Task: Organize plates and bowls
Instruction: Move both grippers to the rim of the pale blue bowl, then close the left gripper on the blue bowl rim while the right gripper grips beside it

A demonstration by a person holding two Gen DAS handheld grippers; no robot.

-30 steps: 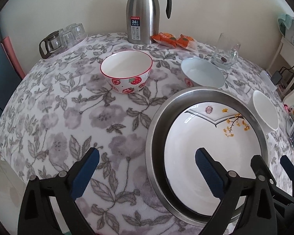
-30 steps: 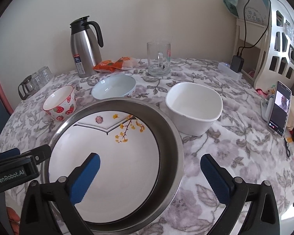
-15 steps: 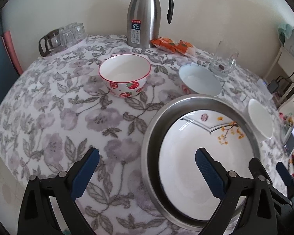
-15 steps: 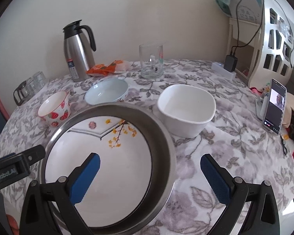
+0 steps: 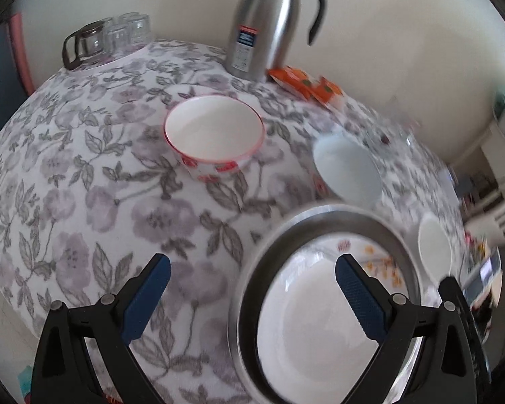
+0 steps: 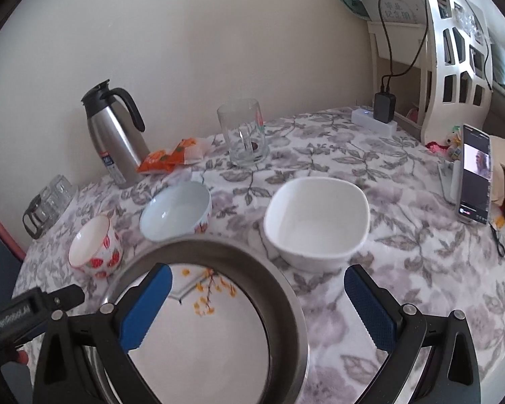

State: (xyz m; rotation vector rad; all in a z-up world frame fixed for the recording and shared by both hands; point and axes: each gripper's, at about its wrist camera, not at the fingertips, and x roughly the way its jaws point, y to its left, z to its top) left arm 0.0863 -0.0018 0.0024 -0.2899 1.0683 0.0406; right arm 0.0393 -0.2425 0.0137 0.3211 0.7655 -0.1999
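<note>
A white plate with yellow blossoms (image 6: pixel 202 340) (image 5: pixel 320 330) lies inside a wide steel dish (image 6: pixel 286 303) (image 5: pixel 249 289) at the table's near edge. Behind it stand a strawberry bowl (image 5: pixel 215 138) (image 6: pixel 94 252), a pale blue bowl (image 5: pixel 346 171) (image 6: pixel 175 212) and a square white bowl (image 6: pixel 316 222) (image 5: pixel 434 245). My left gripper (image 5: pixel 252 286) is open above the cloth and the dish's left rim, holding nothing. Over the dish's right rim my right gripper (image 6: pixel 257 299) hangs open and empty, short of the square bowl.
A steel thermos (image 5: pixel 266 23) (image 6: pixel 114 138), orange snack packets (image 6: pixel 171 158) (image 5: pixel 306 84) and a glass mug (image 6: pixel 244 141) stand at the back. Upturned glasses (image 5: pixel 107 37) sit far left. A phone (image 6: pixel 474 185) leans at the right edge, a charger (image 6: pixel 383 111) behind it.
Both grippers have pulled back and lifted, so the dish and plate sit lower and nearer in both views. Both stay open; no dish on the table has moved.
</note>
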